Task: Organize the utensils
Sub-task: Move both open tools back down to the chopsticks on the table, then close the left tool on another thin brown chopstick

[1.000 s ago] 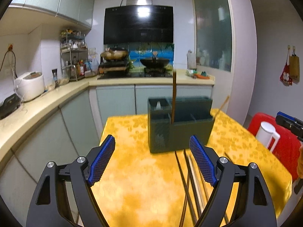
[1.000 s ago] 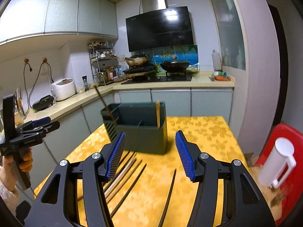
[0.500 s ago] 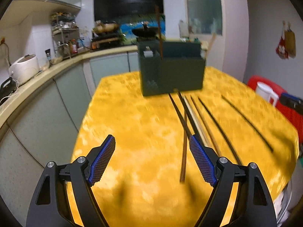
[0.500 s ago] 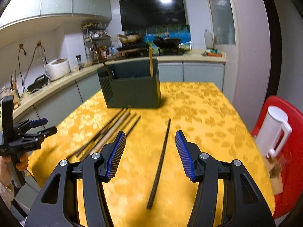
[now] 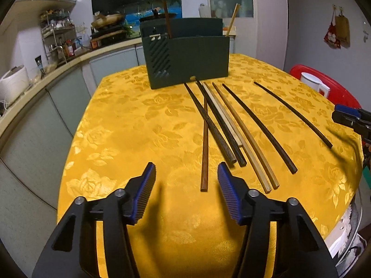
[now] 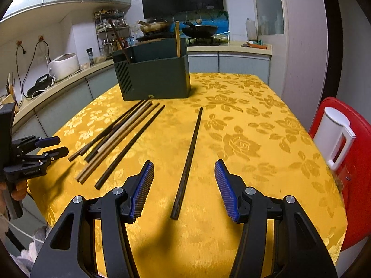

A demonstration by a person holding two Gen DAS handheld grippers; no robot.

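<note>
A dark green utensil holder [image 5: 187,58] stands at the far end of the yellow table [image 5: 129,125], with a dark chopstick [image 5: 165,7] and a pale one [image 5: 232,19] upright in it. Several chopsticks lie in front of it. A reddish-brown chopstick [image 5: 205,148] lies just ahead of my open, empty left gripper [image 5: 185,186]. A lone dark chopstick [image 6: 189,159] lies between the fingers of my open, empty right gripper [image 6: 184,185], its near end just ahead of them. The holder [image 6: 154,74] and the chopstick bundle [image 6: 118,134] show in the right wrist view.
A red stool [image 6: 347,162] with a white jug [image 6: 334,136] stands right of the table. Kitchen counters run along the left and back, with a rice cooker [image 6: 63,66] and stove pans. The table edges lie close to both grippers.
Both grippers have drawn back from the holder and tipped down toward the table. The lying chopsticks are now close in front of the fingers. Both stay open.
</note>
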